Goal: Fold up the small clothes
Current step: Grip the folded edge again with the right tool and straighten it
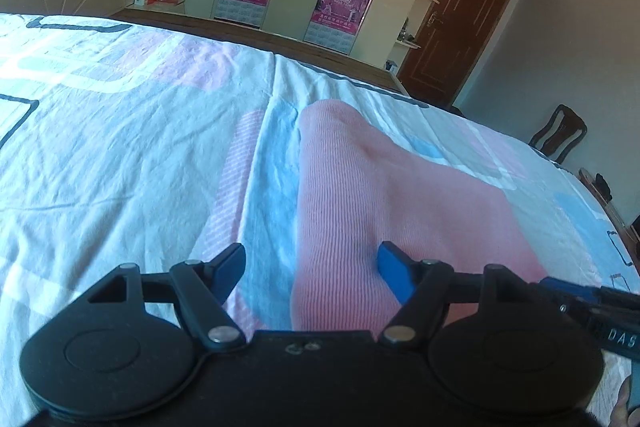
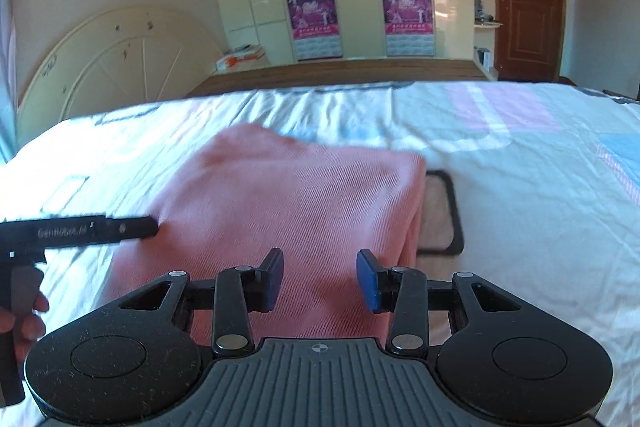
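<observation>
The folded pink garment (image 2: 288, 199) lies on the bed (image 2: 500, 227). Left gripper (image 1: 312, 263) is released (nothing between its jaws). Right gripper (image 2: 320, 281) is released too.

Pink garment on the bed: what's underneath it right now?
The pink garment lies on the patterned bedsheet. A dark-bordered rectangle printed on the sheet sticks out from under its right edge; the rest of that print is covered. Anything between its folded layers is hidden.

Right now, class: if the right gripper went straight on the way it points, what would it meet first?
Most likely the pink garment on the bedsheet: the right gripper angles down over it, jaws open and empty; exact depth is unclear.
</observation>
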`<state>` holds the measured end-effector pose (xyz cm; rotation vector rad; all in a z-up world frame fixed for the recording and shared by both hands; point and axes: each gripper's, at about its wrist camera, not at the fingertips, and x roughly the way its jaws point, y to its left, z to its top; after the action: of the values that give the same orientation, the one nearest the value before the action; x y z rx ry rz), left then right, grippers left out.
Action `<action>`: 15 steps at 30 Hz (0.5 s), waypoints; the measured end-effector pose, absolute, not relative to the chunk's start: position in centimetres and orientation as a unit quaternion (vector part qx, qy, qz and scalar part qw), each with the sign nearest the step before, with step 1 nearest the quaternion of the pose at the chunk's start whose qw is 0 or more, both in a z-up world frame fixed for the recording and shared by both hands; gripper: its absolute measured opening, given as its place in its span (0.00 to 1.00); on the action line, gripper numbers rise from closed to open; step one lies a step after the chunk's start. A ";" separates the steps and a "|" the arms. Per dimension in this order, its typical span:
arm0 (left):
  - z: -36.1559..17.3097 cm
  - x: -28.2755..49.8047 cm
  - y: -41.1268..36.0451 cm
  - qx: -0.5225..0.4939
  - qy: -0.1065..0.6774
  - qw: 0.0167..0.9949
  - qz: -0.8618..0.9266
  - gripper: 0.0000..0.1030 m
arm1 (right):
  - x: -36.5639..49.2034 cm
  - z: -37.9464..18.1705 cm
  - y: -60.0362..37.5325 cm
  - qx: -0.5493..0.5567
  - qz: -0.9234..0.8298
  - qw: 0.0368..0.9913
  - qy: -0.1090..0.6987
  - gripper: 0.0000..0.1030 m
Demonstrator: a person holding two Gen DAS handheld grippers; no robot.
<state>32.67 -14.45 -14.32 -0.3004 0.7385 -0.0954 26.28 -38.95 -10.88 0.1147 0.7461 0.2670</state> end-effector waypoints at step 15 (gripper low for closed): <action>-12.6 29.8 -16.3 -0.078 0.363 0.927 -0.049 0.71 | 24.0 -11.2 -39.2 0.043 0.109 0.919 0.375 0.20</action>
<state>29.77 -16.27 -12.55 -0.1604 0.7451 -0.0996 24.03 -39.16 -11.17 0.0893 0.7715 0.2244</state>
